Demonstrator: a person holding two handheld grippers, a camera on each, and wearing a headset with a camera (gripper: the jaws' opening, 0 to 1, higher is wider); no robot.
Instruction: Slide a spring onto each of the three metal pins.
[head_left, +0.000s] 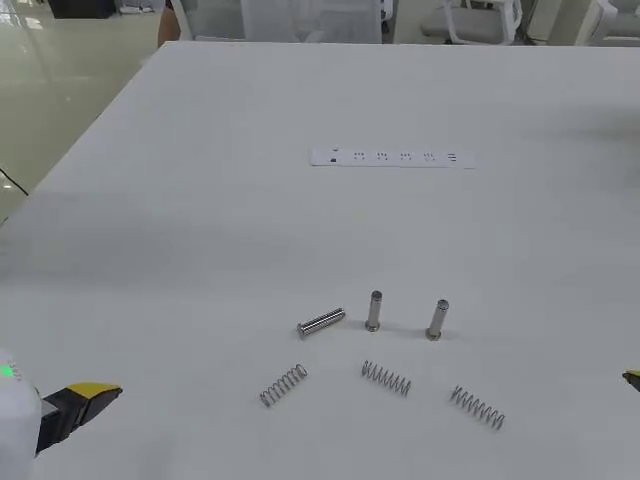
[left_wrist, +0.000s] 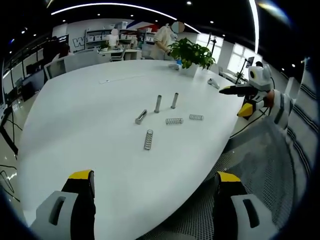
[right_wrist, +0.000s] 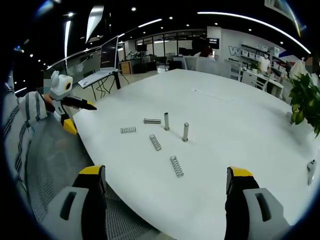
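Well, the white counter holds it all. The left hand-held gripper and right hand-held gripper hang wide open at its near edge, empty. The middle pin and right pin stand up; the left pin lies flat. Three springs lie in front. Best pinch the middle spring softly by one end, then line it over a standing pin.

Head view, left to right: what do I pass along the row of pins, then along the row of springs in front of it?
Pins: lying pin → middle upright pin → right upright pin. Springs: left spring → middle spring → right spring.
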